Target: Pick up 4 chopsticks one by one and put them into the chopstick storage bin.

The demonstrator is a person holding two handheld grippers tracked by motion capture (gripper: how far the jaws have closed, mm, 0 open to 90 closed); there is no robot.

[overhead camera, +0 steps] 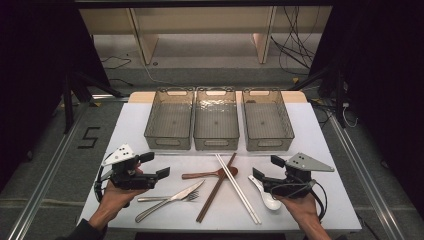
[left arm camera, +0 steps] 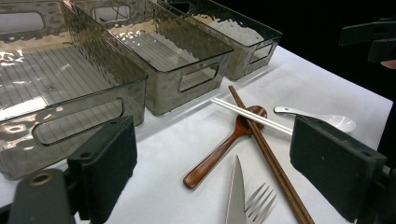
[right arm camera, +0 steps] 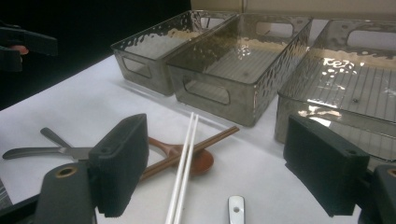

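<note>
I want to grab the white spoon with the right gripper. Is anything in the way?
Nothing visible blocks it. The right gripper is open and hovers right by the white spoon, which lies alone on the table. The white chopsticks lie beside it, apart.

Three clear grey bins (overhead camera: 216, 142) stand side by side on the white table (overhead camera: 310, 150) well beyond the fingers (overhead camera: 162, 173), while a wooden spoon (overhead camera: 210, 174), brown chopsticks (overhead camera: 215, 192) and white chopsticks (overhead camera: 240, 192) lie crossed between both pairs.

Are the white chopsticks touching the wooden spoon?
Touching. The left gripper view shows the white chopsticks lying straight across the wooden spoon at its bowl, with no gap.
</note>
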